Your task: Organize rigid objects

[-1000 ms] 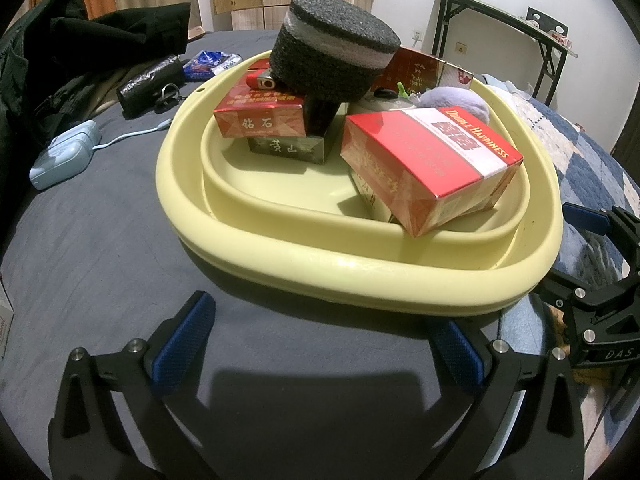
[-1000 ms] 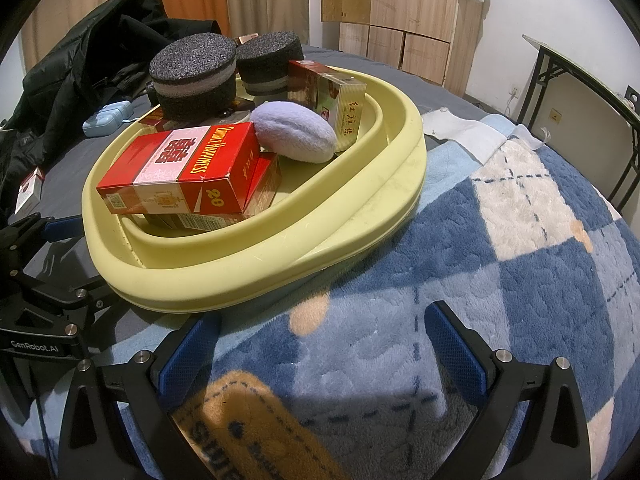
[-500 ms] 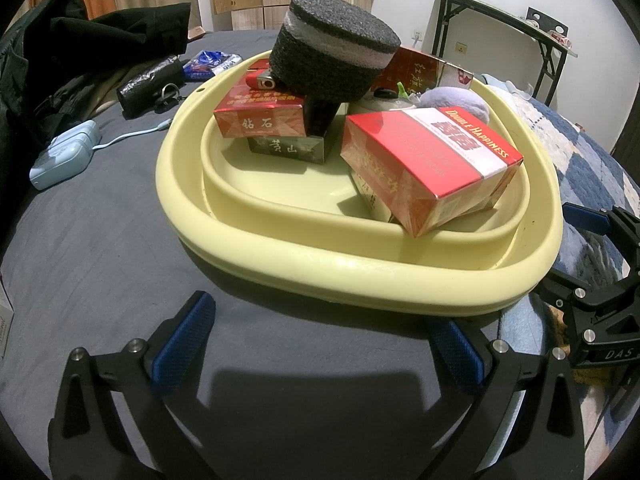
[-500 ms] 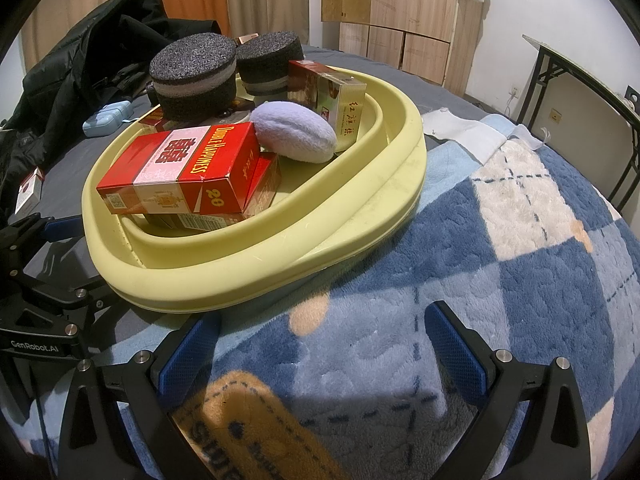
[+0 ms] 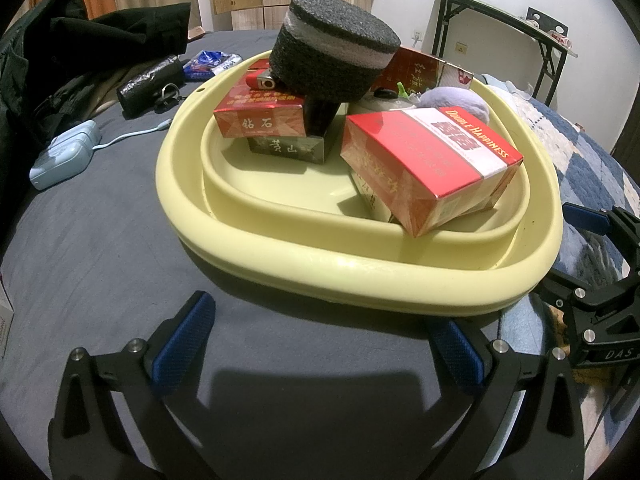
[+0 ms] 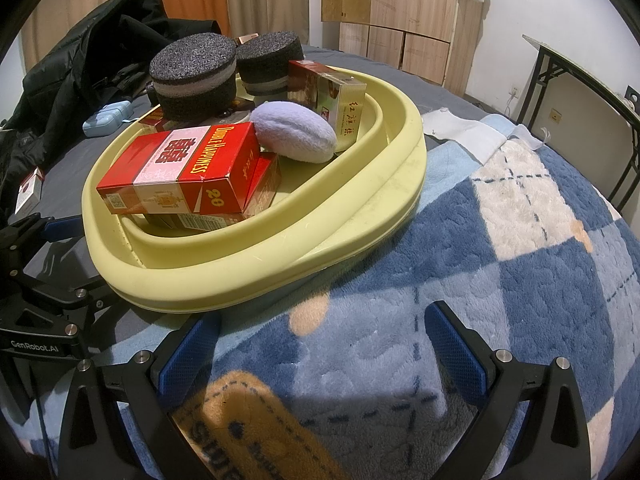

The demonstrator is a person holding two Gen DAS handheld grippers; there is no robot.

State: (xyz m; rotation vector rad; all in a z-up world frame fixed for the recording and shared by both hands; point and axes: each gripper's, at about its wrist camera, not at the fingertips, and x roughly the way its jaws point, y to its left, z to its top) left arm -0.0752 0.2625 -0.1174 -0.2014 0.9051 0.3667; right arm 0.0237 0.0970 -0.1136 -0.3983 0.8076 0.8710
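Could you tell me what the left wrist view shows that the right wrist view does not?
Only the left wrist view shows the red lighter on a box, a black pouch and a blue wrapper on the grey sheet.

Only the right wrist view shows a second foam disc and a small red pack outside the basin.

Both show the yellow basin, the Double Happiness box, the purple pad and both open tools.

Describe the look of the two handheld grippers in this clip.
Both the left gripper and right gripper have black angular frames with silver screws and blue textured pads. Seen from the other camera, the left one reads "GenRobot.AI" and the right one "DAS". No cables or sleeves show.
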